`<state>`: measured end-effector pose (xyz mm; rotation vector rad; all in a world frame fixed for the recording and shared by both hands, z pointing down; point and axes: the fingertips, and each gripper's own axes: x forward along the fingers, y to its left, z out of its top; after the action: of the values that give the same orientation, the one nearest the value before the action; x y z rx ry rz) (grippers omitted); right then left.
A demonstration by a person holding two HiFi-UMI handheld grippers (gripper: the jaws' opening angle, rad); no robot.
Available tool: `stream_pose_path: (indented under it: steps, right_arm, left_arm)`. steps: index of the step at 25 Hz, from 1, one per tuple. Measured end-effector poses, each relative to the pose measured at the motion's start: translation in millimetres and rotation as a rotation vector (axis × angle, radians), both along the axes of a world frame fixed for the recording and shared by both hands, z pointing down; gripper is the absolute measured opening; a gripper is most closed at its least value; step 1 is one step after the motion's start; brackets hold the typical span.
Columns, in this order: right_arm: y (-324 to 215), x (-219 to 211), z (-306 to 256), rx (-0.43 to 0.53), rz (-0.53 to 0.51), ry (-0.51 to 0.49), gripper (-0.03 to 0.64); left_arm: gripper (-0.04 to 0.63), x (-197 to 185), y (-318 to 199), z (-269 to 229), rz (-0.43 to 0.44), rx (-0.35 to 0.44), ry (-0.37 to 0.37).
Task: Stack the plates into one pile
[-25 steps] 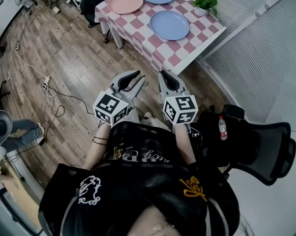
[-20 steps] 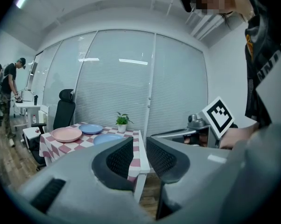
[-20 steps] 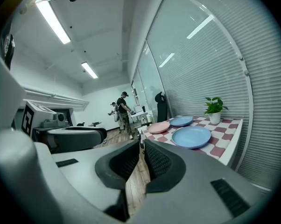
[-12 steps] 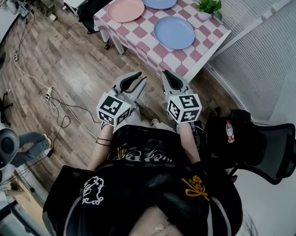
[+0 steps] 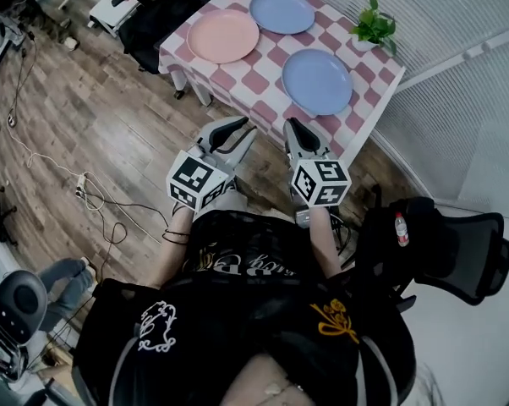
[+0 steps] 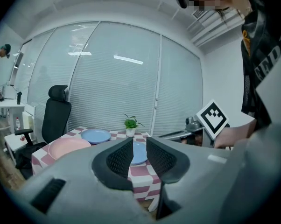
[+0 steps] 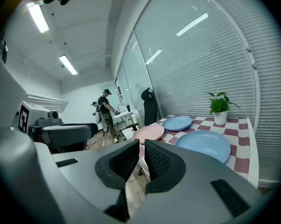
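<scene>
Since both grippers are short of the table [image 5: 256, 81] edge, step in hand looks like the approach, no plate touched yet. L gripper [image 5: 236, 128] fingers [image 6: 119, 158] nearly together, thin slit only, nothing btwn them. R gripper [image 5: 295, 127] same, narrow and empty.

All 3 plates lie flat and apart on the checked cloth: pink plate [image 5: 223, 36] at left, far blue plate [image 5: 281, 11] at the far side, near blue plate [image 5: 317, 81] closest to R gripper. A potted plant [image 5: 375, 25] sits by the back corner.

To do it well, IMO:
- Open fingers wide before reaching a rim, not at the rim.
- Come in low and near level, one finger under the lip, other on top, then close.
- Rims are shallow and sit on cloth, so the lower finger may snag the cloth and drag it; go slow there.
- Near blue plate looks the easiest first pick for R; pink suits L.
- Choose one plate as base, set the others centred on it, let go only once flat.
- Stay clear of the plant.
</scene>
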<state>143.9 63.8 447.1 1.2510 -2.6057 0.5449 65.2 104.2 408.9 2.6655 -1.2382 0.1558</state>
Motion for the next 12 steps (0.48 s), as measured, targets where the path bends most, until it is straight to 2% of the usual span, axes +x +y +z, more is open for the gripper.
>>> stream_pose_path:
  steps: [6,12]
  right_arm:
    - [-29,-14,16,-0.032,0.094,0.053,0.038]
    - [-47,13,20,-0.067,0.217,0.114,0.038]
  left_arm:
    - [0.084,-42,-35,20,0.047,-0.044,0.026]
    - [0.085,-52,-64,41,0.101,-0.113,0.069]
